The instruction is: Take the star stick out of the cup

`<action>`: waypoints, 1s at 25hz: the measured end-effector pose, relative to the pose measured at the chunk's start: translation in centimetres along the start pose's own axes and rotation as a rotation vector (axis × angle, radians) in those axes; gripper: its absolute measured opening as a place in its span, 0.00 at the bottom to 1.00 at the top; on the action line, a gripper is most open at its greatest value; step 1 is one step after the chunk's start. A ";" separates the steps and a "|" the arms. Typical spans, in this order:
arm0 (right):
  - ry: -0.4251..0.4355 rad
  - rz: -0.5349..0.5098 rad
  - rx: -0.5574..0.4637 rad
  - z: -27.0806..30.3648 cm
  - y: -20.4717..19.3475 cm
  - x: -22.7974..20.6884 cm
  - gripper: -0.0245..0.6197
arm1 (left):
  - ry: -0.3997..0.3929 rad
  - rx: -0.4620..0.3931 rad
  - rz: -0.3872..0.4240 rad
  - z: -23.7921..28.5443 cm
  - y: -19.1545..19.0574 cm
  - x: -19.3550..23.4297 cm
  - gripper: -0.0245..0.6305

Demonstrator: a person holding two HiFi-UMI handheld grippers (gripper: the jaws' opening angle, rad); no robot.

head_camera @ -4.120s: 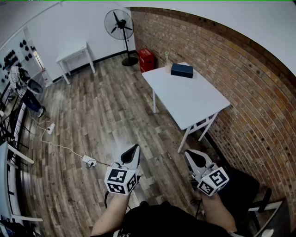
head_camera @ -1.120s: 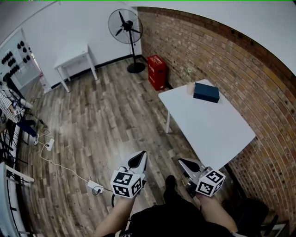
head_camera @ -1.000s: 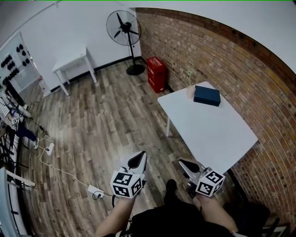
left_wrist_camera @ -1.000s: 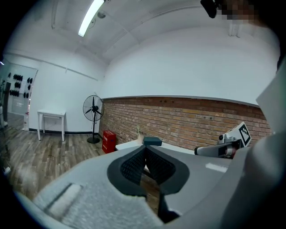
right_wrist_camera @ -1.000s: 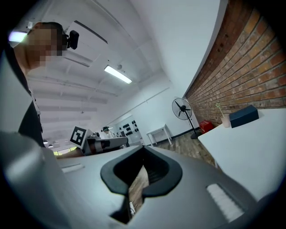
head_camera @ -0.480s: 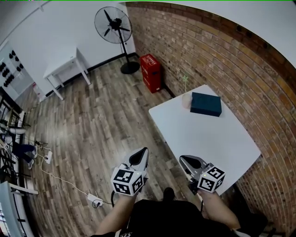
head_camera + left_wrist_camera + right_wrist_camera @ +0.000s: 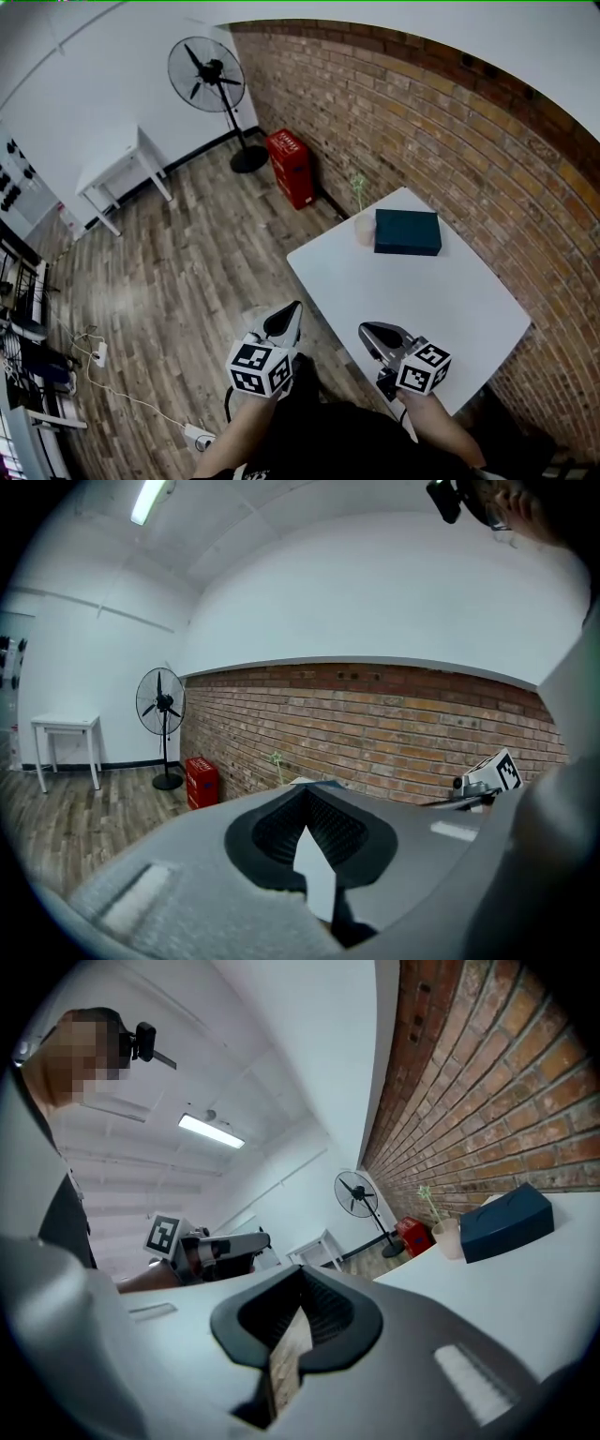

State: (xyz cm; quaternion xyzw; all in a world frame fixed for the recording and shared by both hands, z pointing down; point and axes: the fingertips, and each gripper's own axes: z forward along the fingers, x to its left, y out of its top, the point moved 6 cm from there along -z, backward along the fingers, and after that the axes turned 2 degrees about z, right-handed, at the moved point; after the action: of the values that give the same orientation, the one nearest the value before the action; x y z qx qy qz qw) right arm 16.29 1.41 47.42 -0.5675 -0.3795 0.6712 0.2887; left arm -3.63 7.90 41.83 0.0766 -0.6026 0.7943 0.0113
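Note:
A pale cup [image 7: 364, 230] stands at the far left corner of the white table [image 7: 441, 309], and the green star stick [image 7: 357, 186] rises upright out of it. In the right gripper view the cup [image 7: 448, 1237] and star stick [image 7: 425, 1194] are small and far ahead. My left gripper [image 7: 292, 309] is shut and empty, held over the wood floor short of the table. The right gripper [image 7: 366, 330] is also shut and empty, at the table's near edge. Both are far from the cup.
A dark teal box [image 7: 407, 232] lies right beside the cup. The brick wall [image 7: 450, 141] runs behind the table. A red crate [image 7: 291, 167] and a standing fan [image 7: 208, 80] are on the floor past the table, with a small white table [image 7: 117, 173] at the far left.
The view has moved up to the table, which now lies much closer with the cup nearer. Both grippers stay shut and keep their place in front of the person.

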 end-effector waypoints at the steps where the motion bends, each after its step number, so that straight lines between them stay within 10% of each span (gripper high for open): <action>1: -0.010 0.001 -0.005 0.4 0.3 -0.8 0.04 | -0.010 -0.001 0.002 1.1 0.3 0.4 0.05; 25: -0.419 -0.042 -0.068 23.2 9.3 -13.7 0.04 | -0.366 0.080 0.026 23.9 5.9 23.6 0.05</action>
State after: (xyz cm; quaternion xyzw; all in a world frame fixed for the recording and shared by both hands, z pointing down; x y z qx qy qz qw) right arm -3.46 -19.09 48.66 -0.4171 -0.4655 0.7551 0.1979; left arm -25.02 -18.40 45.69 0.2124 -0.5634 0.7905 -0.1118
